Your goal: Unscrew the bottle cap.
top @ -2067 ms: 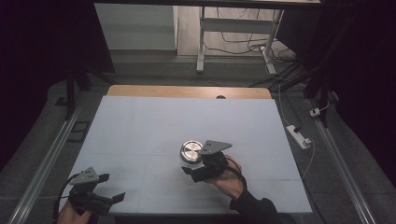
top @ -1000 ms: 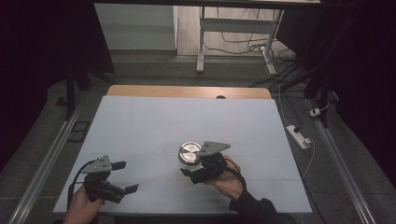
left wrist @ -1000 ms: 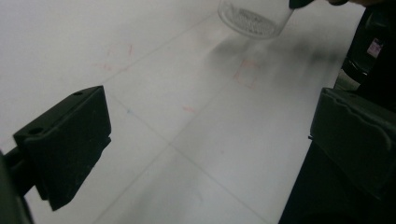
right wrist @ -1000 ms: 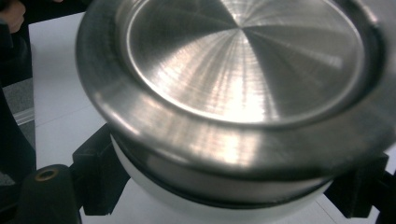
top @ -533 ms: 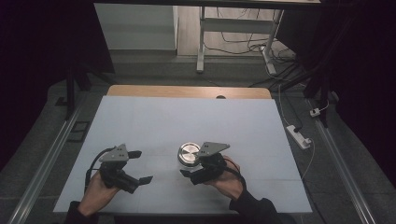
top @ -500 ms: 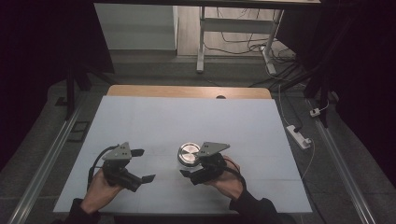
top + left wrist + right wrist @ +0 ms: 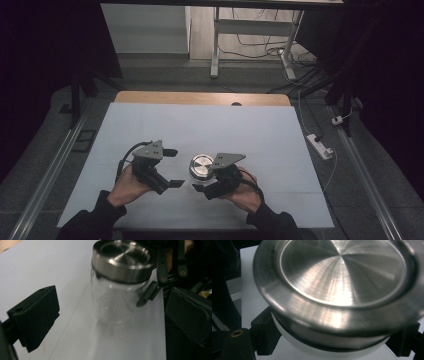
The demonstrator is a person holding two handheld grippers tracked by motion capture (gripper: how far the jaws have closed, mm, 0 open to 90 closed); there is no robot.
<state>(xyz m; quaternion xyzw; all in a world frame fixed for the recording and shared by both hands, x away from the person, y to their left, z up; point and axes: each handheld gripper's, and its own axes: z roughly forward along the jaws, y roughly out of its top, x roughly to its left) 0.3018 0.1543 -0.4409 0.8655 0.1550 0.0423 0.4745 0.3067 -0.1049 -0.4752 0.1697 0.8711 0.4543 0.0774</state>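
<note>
While right gripper (image 7: pixel 201 186) clamps jar (image 7: pixel 201 167), left gripper (image 7: pixel 174 168) gaping beside

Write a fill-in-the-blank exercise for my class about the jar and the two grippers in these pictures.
1. The jar has a lid made of ____.
2. The jar's body is held between the jaws of the ____ gripper.
3. The left gripper has its jaws ____, with the jar not between them.
4. The jar stands on a ____ table.

Missing words: metal; right; open; white
</note>
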